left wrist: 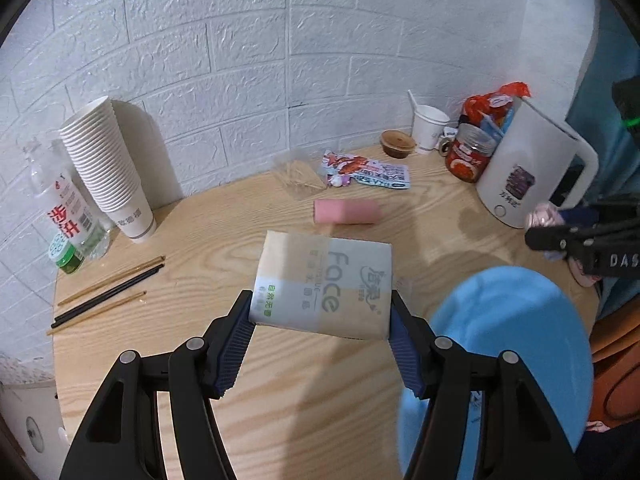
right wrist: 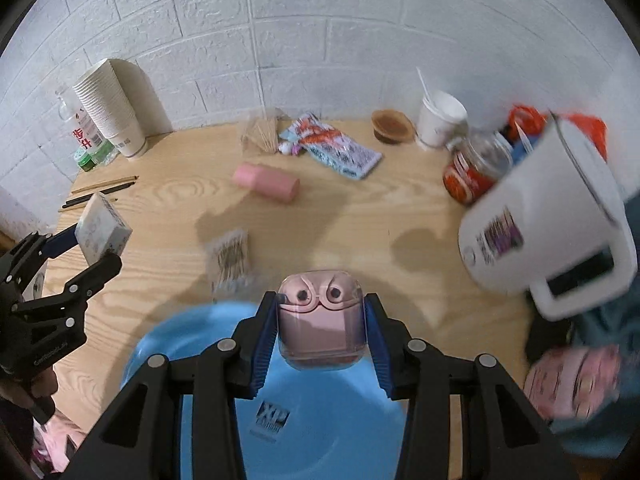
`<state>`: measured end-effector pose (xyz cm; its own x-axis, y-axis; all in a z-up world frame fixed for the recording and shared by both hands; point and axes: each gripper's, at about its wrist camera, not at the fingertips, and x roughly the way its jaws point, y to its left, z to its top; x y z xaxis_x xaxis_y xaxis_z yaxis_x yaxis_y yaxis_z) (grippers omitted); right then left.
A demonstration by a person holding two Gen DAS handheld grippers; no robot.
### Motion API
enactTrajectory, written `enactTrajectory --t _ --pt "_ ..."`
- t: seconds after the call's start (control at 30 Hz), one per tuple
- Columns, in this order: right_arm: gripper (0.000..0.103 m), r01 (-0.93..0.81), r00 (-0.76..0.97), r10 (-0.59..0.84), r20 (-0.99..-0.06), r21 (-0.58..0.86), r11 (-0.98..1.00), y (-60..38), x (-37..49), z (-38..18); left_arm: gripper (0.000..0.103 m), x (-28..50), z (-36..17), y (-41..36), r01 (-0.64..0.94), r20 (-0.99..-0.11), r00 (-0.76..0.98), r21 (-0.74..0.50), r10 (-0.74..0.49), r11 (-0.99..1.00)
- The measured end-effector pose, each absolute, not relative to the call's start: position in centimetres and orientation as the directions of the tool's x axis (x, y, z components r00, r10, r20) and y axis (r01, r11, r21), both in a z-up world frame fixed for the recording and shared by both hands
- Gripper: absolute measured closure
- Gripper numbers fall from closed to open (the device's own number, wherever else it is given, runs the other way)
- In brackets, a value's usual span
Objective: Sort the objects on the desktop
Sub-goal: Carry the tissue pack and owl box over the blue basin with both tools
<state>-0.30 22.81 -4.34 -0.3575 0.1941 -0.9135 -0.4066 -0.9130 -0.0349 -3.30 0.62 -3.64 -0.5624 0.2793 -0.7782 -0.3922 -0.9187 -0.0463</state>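
My left gripper (left wrist: 320, 312) is shut on a beige pack of face tissues (left wrist: 324, 284), held above the wooden table (left wrist: 200, 240); the same tissue pack (right wrist: 102, 228) shows at the left of the right wrist view. My right gripper (right wrist: 322, 324) is shut on a small pink case with a cartoon face (right wrist: 320, 320), which hangs over a blue basin (right wrist: 320, 420). That blue basin (left wrist: 512, 340) sits at the table's near right edge in the left wrist view. A pink roll (left wrist: 346, 212) lies on the table beyond.
Paper cup stack (left wrist: 108, 168), bottle (left wrist: 64, 208) and chopsticks (left wrist: 108, 292) stand left. Toothpicks (left wrist: 298, 174), a snack bag (left wrist: 366, 172), sauce cup (left wrist: 398, 144), paper cup (left wrist: 430, 128), jar (left wrist: 470, 156) and white kettle (left wrist: 532, 168) line the back and right. A small clear packet (right wrist: 230, 258) lies mid-table.
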Motion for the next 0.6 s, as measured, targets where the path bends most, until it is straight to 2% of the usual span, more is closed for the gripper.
enactTrajectory --t 0.4,0.6 --pt "0.060 -0.494 -0.297 0.128 -0.946 0.038 -0.869 21.0 5.7 -7.5 0.042 -0.3 -3.0 1.3 -0.444 -0.777 -0.556 -0.021 0.294 -0.896" --pt "0.060 -0.504 -0.308 0.144 -0.941 0.033 -0.863 20.2 6.4 -7.0 0.042 -0.5 -2.6 1.3 -0.466 -0.771 -0.559 -0.012 0.306 -0.885"
